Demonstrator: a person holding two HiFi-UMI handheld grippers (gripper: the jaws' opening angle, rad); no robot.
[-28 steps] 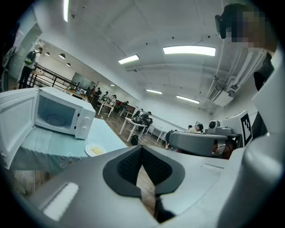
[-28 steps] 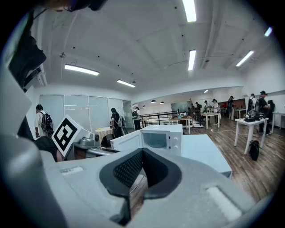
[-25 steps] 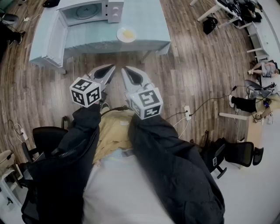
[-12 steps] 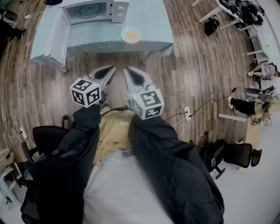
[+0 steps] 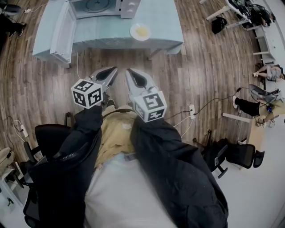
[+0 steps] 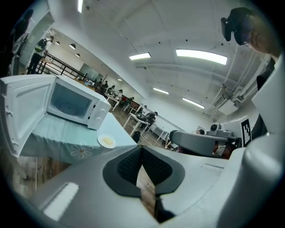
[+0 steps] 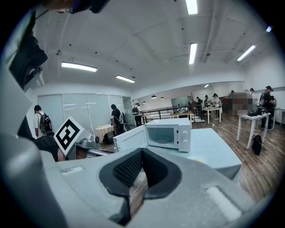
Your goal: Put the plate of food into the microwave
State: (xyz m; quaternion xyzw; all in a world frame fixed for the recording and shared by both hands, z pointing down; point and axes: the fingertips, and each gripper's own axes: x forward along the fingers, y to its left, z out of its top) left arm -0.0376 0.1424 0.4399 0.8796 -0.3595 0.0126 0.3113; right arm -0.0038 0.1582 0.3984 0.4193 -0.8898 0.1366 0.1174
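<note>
A white plate with yellow food [image 5: 140, 31] lies on the table's light-blue cloth [image 5: 160, 18], near its front edge. To its left stands the white microwave [image 5: 103, 6], its door [image 5: 62, 31] swung open to the left. Both grippers hover over the wood floor, well short of the table. My left gripper [image 5: 111, 72] is shut and holds nothing. My right gripper [image 5: 129, 73] is also shut and empty. The left gripper view shows the microwave [image 6: 73, 104] and the plate [image 6: 107, 141] beyond the gripper [image 6: 142, 149]. The right gripper view shows the open microwave [image 7: 169, 132] past the gripper [image 7: 142, 152].
Black office chairs stand at the lower left [image 5: 49, 138] and lower right [image 5: 231, 153]. A power strip with cables [image 5: 192, 111] lies on the floor at the right. Other desks [image 5: 240, 9] and a person's legs [image 5: 251, 104] are at the right edge.
In the head view the table, microwave and plate have slid to the right and a little upward. Both grippers keep their place in the view and stay shut.
</note>
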